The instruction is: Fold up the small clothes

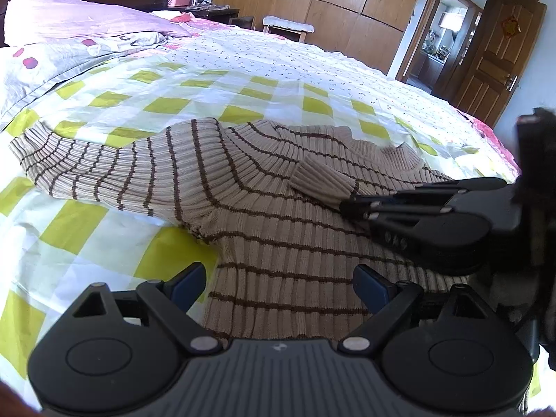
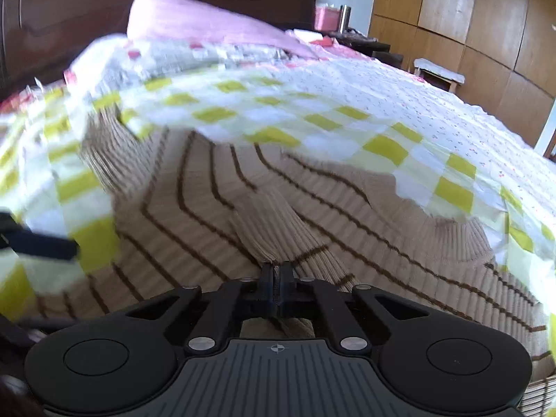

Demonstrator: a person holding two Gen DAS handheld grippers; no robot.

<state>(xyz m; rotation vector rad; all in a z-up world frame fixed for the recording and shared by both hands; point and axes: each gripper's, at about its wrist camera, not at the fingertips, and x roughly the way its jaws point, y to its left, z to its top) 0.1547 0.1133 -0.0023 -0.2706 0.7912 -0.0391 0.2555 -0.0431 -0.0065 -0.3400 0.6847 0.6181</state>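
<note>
My right gripper [image 2: 277, 272] pinches the sleeve cuff [image 1: 323, 182] over the sweater [image 1: 278, 229] lying on the bed [image 1: 104, 222]; I should lay it flat across the chest. My left gripper [image 1: 279, 278] stands spread, empty.

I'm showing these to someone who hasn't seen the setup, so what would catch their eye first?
First the beige ribbed sweater with thin brown stripes, spread across the green-and-white checked bedspread, one sleeve reaching left. Next the right gripper, coming in from the right with its jaws shut at the cuff of the other sleeve, which lies folded over the body. The left gripper hangs open over the sweater's lower part.
</note>
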